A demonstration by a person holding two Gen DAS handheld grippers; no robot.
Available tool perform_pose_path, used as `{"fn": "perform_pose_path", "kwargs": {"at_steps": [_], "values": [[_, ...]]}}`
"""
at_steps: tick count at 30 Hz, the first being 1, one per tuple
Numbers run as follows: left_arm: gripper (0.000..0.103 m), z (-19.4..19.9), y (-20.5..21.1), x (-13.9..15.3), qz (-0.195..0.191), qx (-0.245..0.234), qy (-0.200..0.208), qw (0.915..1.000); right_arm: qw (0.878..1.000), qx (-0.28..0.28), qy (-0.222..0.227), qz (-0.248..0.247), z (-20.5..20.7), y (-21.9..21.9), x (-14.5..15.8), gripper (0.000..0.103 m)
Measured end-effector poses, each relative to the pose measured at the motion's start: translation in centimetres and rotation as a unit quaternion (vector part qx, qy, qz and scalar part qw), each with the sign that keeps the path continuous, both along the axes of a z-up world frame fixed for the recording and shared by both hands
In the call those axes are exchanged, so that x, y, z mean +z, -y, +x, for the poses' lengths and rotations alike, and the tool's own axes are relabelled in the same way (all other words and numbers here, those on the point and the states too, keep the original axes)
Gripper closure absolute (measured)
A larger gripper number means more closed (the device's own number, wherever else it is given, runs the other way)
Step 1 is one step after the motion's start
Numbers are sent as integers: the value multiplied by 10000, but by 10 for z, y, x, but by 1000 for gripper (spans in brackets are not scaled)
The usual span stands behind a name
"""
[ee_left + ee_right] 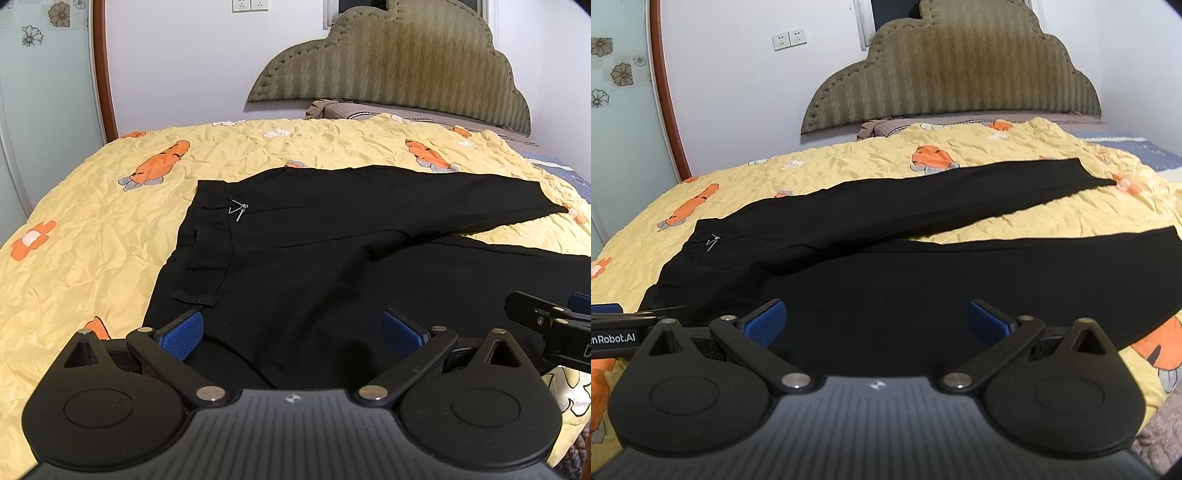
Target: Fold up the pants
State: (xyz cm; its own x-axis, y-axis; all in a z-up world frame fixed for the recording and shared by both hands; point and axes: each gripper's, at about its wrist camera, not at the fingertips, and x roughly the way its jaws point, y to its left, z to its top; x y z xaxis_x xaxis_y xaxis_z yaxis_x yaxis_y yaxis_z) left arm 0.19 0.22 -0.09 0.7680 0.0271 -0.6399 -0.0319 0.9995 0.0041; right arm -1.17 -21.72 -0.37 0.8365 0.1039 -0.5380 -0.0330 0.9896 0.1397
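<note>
Black pants [314, 236] lie spread flat on a yellow quilt, waistband to the left with a small silver tag [238, 210], both legs running off to the right. In the right wrist view the same pants [886, 229] show their two legs parted in a V. My left gripper [291, 332] hovers open over the near waist and hip area, nothing between its blue pads [183, 334]. My right gripper [877, 321] stands open above the near leg, empty too. The right gripper [546, 325] shows at the right edge of the left wrist view.
The yellow quilt [110, 229] with orange carrot prints covers the bed. A padded olive headboard [399, 62] and a brown pillow [332, 109] sit at the far end. A wood-framed glass door [99, 74] stands at the left. The quilt's near edge is just below the grippers.
</note>
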Motion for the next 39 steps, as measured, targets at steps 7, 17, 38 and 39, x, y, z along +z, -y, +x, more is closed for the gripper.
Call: {"fn": "perform_pose_path", "kwargs": {"at_steps": [7, 17, 38, 39], "values": [[0, 3, 3, 0, 107, -63, 0, 9999, 10000, 36, 6, -39, 1, -1, -1, 0], [0, 9, 4, -1, 193, -22, -63, 9998, 9998, 61, 111, -165, 2, -5, 2, 0], [0, 35, -7, 3, 378, 42, -19, 9993, 9949, 767, 590, -284, 18, -8, 13, 0], [0, 36, -8, 3, 381, 27, -9, 9993, 9943, 819, 620, -276, 19, -9, 14, 0]]}}
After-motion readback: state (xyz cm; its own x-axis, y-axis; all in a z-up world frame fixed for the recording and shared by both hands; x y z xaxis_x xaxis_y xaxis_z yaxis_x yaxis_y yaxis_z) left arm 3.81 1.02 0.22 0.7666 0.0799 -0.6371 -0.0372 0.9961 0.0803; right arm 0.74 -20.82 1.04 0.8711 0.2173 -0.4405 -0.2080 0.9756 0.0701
